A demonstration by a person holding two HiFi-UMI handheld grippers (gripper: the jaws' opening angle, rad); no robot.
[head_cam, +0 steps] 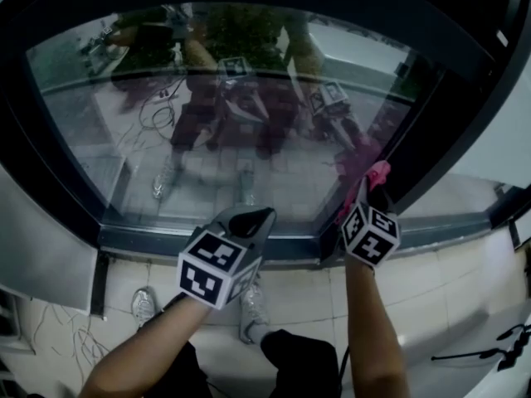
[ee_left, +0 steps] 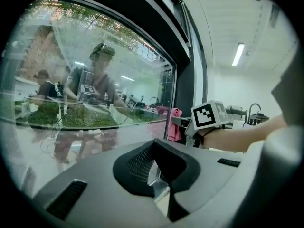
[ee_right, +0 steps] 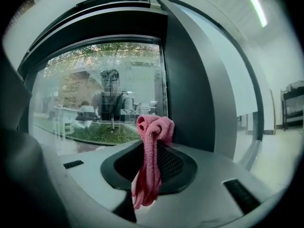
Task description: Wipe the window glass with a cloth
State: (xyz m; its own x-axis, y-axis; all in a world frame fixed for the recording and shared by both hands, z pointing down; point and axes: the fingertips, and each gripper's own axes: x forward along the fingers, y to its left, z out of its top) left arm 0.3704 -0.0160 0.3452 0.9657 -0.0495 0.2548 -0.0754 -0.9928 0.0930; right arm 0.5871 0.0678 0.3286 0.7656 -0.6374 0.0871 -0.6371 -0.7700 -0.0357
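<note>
The pink cloth [ee_right: 152, 141] is held bunched between the jaws of the right gripper [ee_right: 152, 163], a knot of it standing above them and a tail hanging below. In the head view the cloth [head_cam: 375, 172] is seen at the lower right corner of the window glass [head_cam: 249, 123], just beside the dark upright frame [head_cam: 431, 139]. Whether it is pressed on the pane or held just off it cannot be settled.

The left gripper [ee_left: 156, 172] is carried near the bottom edge of the glass. Its jaws are drawn close together and nothing is seen between them.

The step in hand is judged to be the start or the end of a wiping stroke at that corner, and most of the pane is judged to be unwiped. For the next move, the cloth would need to be laid flat on the glass and drawn along the bottom edge or up the right edge, with firm pressure kept and the frame avoided. The left gripper is not needed for this.

The pane is large and set in a dark frame above a grey sill [head_cam: 207, 243]. The person and both grippers are reflected in it, and greenery is seen beyond. A pale tiled floor [head_cam: 465, 288] lies below, with loose cables [head_cam: 50, 330] at the left. A ceiling strip light [ee_left: 238, 54] is lit.
</note>
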